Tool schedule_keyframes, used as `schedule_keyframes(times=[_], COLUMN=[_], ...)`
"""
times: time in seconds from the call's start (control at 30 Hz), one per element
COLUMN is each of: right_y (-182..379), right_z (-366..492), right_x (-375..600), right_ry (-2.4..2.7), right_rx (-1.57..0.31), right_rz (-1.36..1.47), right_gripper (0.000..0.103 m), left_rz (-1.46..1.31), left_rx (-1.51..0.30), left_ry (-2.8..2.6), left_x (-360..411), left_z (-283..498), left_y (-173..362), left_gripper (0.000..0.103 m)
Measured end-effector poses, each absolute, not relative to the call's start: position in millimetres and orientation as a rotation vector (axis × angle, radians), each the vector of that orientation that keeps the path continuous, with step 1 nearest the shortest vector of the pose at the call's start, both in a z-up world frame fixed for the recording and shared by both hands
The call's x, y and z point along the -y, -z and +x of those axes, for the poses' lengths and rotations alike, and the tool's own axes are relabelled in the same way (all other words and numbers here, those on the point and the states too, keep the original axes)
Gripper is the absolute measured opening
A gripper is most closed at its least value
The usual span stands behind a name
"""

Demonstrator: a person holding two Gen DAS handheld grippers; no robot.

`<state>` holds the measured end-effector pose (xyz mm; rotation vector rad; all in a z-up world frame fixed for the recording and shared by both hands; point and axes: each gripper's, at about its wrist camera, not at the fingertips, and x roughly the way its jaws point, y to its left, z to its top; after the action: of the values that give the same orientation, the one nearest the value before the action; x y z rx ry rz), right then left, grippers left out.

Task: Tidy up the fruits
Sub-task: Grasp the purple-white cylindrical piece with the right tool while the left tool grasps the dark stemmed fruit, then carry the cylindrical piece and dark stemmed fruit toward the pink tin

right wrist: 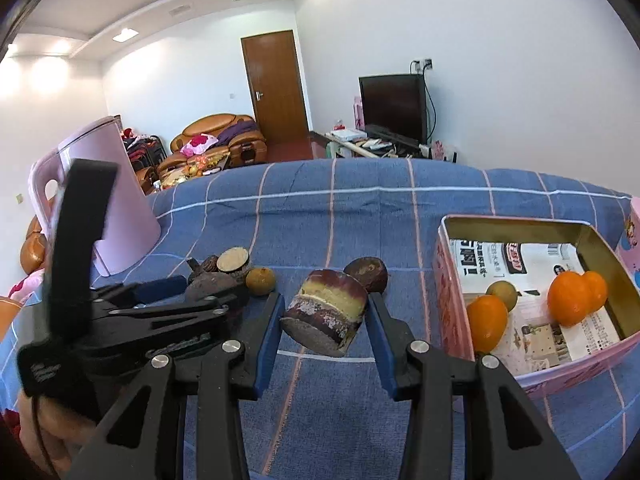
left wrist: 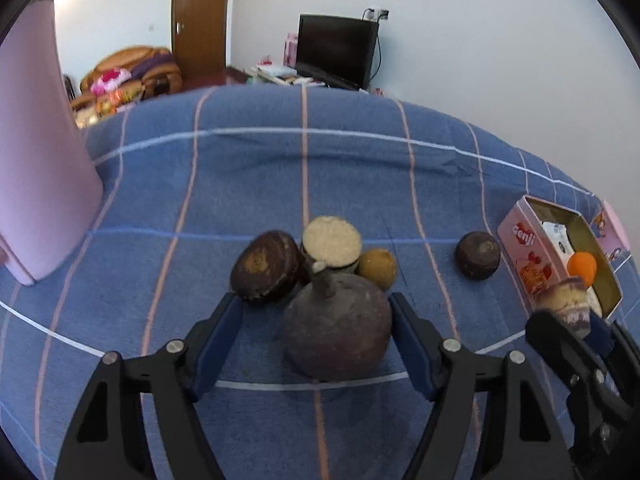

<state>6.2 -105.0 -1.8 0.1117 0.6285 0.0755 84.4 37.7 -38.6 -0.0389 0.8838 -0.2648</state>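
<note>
On pink tin (left wrist: 520, 256): "denji"

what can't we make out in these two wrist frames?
- Left tool: left wrist view doesn't settle whether its pads touch the big dark fruit.
- Pink tin: far right corner cut off by the right wrist view's edge.
- Cut fruit chunk in the right tool: partly hidden by that tool in the left wrist view.

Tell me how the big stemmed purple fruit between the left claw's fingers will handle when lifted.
The purple fruit looks round, so it may roll if nudged. Its skin seems dull and rough, so it probably won't slip. It fills most of the left claw's span, likely heavy.
</note>
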Motion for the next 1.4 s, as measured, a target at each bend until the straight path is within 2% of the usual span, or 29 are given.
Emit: schedule_keyframes(times=[0.07,0.1,0.13,0.17,0.37,0.73,1.4], right_y=[2.6,4.2,4.1,4.9,4.4,-10.4,-10.6], right_z=[9.8,11.7,12.2,13.0,11.7,-6.7,-18.1], right_x=[104.6,103.8,103.8,102.9,104.2,91.5,92.7], right_ry=[-0.077,-0.076,-0.077,-0.077,-0.073,-0.05,-0.022], right_rx=[-0.64,-0.642,-0.643,-0.643,-0.62,-0.461,-0.446], right_rz=[0.115,0.115,0.116,0.115,0.12,0.014,-0.007], right_gripper=[0.044,0.044,0.044,0.044,0.044,0.044,0.044], left_rz=[-0.053,-0.059,-0.067,-0.071,-0.099,-0.027,-0.032], left_rx=[-0.883,-0.877,-0.869,-0.861,-0.823,-0.576,-0.551], left_ry=[0.27,0.276,0.288,0.298,0.22,-0.001,-0.03], left_x=[-38.5,-39.4,-39.9,-40.8,-52.1,-63.2,-51.6], left_z=[83.7,82.4,80.9,78.9,67.8,35.3,2.0], left_y=[38.9,38.4,37.3,35.7,31.2,2.8,-2.8], left_gripper=[0.074,0.067,0.053,0.052,0.051,0.051,0.051])
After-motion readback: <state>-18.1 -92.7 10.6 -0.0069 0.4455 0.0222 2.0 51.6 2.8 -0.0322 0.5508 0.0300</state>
